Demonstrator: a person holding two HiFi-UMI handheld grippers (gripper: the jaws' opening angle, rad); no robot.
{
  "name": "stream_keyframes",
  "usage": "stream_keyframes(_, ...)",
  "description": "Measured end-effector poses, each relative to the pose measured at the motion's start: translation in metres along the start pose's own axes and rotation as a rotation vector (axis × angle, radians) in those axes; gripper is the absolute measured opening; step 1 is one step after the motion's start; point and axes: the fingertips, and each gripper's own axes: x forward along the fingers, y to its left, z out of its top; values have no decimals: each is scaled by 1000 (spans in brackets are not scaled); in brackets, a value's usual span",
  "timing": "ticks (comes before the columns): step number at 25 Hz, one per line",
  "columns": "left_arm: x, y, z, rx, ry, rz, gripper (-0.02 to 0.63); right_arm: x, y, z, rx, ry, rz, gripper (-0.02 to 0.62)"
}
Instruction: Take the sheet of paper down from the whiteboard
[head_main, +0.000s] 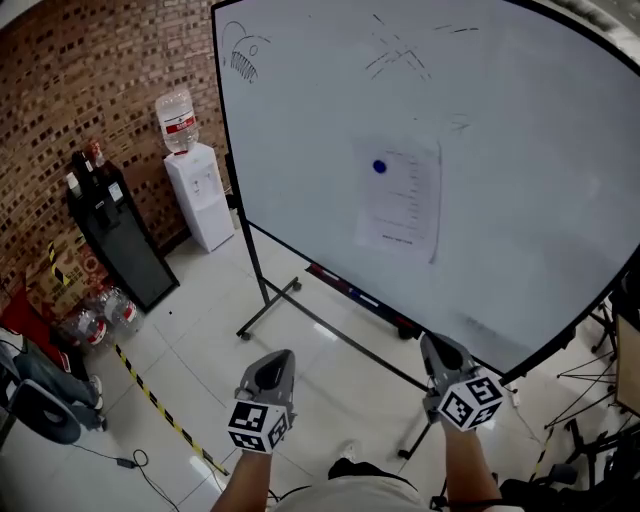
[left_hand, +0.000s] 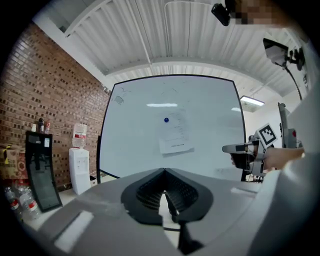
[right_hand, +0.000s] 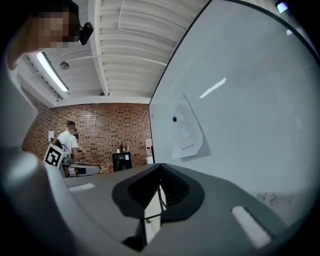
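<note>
Brick wall (head_main: 90, 70): a red-brown brick surface is seen along the left of the room.
Black cabinet (head_main: 120, 245): a tall dark unit is stood against the brick wall, with bottles on its top.
Water dispenser (head_main: 200, 195): a white floor dispenser with a clear bottle on top is placed just left of the board's frame.
Left gripper (head_main: 270, 365): it is held low, well apart from the board; its jaws are pressed together, and nothing is held between them.
Whiteboard (head_main: 520, 150): a large white board in a black wheeled frame is stood upright, with faint marker scribbles near its top.
Sheet of paper (head_main: 400, 205): a white printed sheet is seen flat on the board, near its middle.
Blue round magnet (head_main: 379, 167): it is set on the sheet's upper left corner.
Right gripper (head_main: 440, 350): it is held below the board's lower edge, clear of the sheet; its jaws are closed with nothing between them.
</note>
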Motion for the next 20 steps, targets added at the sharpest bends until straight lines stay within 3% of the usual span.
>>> stream_keyframes(12, 130, 19, 31, 28, 0, -84, 2, 68, -79, 29, 22, -40, -64, 7)
stream_keyframes(16, 177, 26, 43, 48, -11, -167, 2, 81, -95, 39, 22, -70, -121, 7)
stream_keyframes(20, 231, 28, 55, 59, -23, -323, 2, 89, -120, 46, 46, -106, -238, 7)
